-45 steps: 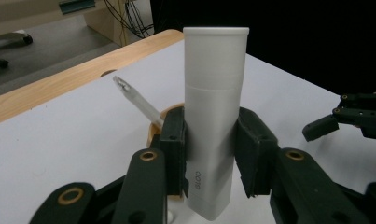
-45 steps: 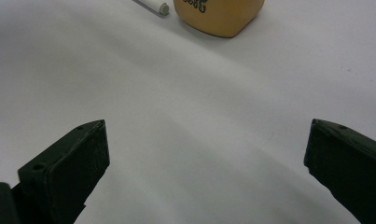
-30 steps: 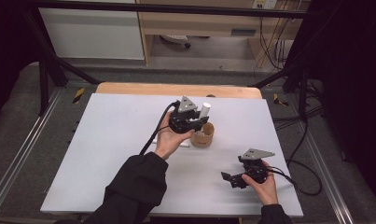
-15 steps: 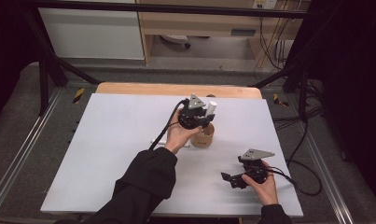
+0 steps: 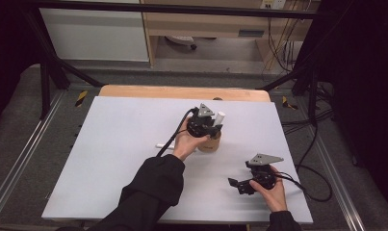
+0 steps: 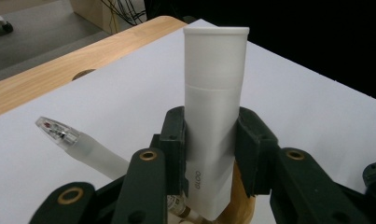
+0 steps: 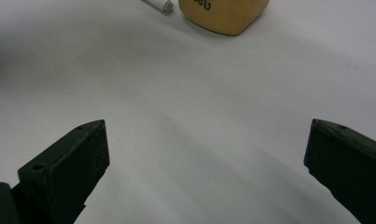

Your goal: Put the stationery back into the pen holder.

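Near the bench's near right corner, the right tool (image 5: 240, 185) rests low in the person's hand, jaws spread wide with nothing between them — bare white bench (image 5: 124, 144) beneath. Farther in, toward the middle of the bench, the left tool (image 6: 209, 140) is clamped on a white tube (image 6: 214, 93), held upright over a tan wooden cup (image 5: 210, 143). 1 clear-capped pen (image 6: 78, 142) leans out of the cup — another white pen (image 5: 163, 146) lies just beside it.

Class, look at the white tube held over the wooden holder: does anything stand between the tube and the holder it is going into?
Nothing visible does: the left gripper is clamped on the white tube, whose lower end is at the wooden holder; a pen leans there beside it.
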Action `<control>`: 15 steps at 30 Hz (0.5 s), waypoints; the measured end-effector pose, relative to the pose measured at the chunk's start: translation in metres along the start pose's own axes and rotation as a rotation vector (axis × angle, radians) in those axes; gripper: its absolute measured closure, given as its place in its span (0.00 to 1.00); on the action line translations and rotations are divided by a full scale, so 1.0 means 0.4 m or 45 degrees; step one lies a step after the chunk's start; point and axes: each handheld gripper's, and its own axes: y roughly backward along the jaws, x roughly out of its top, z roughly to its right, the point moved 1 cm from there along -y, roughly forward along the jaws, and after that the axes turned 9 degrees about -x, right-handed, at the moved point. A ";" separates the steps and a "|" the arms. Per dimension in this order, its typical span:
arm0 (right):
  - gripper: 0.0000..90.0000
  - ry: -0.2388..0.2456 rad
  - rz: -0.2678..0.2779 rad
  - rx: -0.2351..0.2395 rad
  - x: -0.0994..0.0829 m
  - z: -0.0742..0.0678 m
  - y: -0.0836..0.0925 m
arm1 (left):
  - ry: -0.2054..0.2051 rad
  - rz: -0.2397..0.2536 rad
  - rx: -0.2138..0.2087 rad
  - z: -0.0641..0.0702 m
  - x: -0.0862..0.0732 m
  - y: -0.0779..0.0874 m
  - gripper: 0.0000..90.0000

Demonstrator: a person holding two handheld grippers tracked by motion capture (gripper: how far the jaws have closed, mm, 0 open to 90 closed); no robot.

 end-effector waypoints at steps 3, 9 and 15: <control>0.01 0.000 -0.002 0.001 -0.001 -0.001 -0.001 | 0.001 -0.018 -0.001 -0.003 -0.007 -0.005 0.73; 0.01 0.006 -0.006 0.004 -0.001 -0.002 -0.002 | 0.009 -0.034 -0.023 -0.004 -0.019 -0.014 0.73; 0.01 0.012 -0.006 0.003 -0.002 -0.002 -0.003 | 0.010 -0.048 -0.033 -0.007 -0.036 -0.019 0.73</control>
